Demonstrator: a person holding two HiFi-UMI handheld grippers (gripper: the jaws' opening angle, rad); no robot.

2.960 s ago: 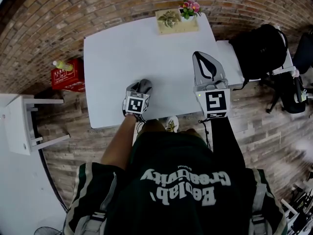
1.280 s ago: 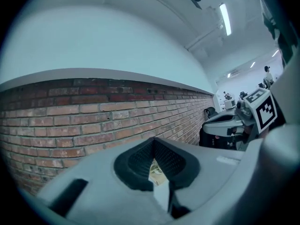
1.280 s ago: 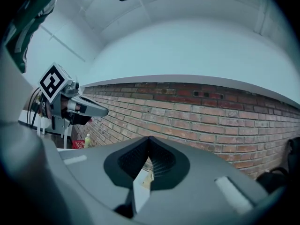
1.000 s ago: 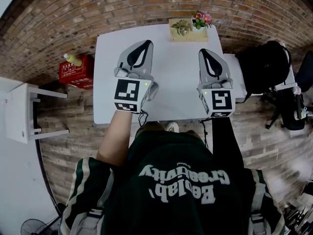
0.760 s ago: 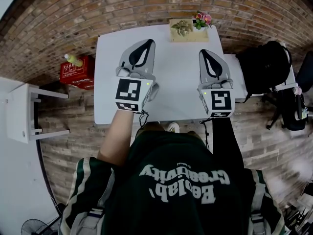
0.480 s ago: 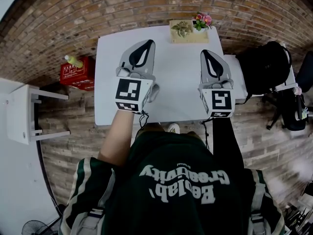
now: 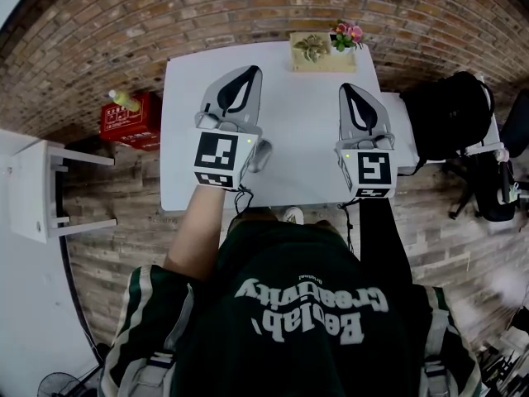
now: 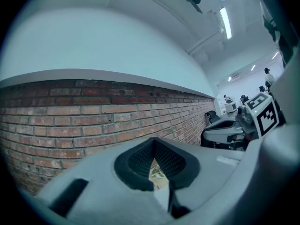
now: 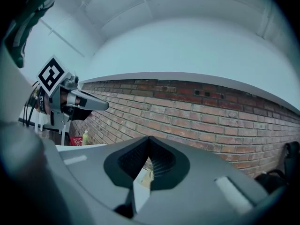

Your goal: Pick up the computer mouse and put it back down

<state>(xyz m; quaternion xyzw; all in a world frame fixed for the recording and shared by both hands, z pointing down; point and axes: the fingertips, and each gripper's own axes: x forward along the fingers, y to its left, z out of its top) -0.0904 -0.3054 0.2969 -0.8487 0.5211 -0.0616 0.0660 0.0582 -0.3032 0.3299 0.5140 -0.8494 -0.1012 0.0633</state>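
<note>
The grey computer mouse (image 7: pixel 262 155) lies on the white table (image 7: pixel 299 139) near its front edge, mostly hidden under my left gripper's marker cube. My left gripper (image 7: pixel 246 74) is held level above the table, jaws shut with nothing between them. My right gripper (image 7: pixel 351 88) hangs parallel to it on the right, also shut and empty. In the left gripper view the left gripper (image 8: pixel 153 141) has its tips meeting in front of the brick wall; in the right gripper view the right gripper (image 9: pixel 149 139) looks the same.
A wooden tray with a succulent and pink flowers (image 7: pixel 321 46) stands at the table's far edge. A red crate with a bottle (image 7: pixel 127 117) and a white stool (image 7: pixel 37 190) are on the left. A black backpack (image 7: pixel 447 106) sits right of the table.
Three seconds ago my left gripper was low at the mouse; it has since come up level beside the right one. Over the last second both grippers have stayed nearly still.
</note>
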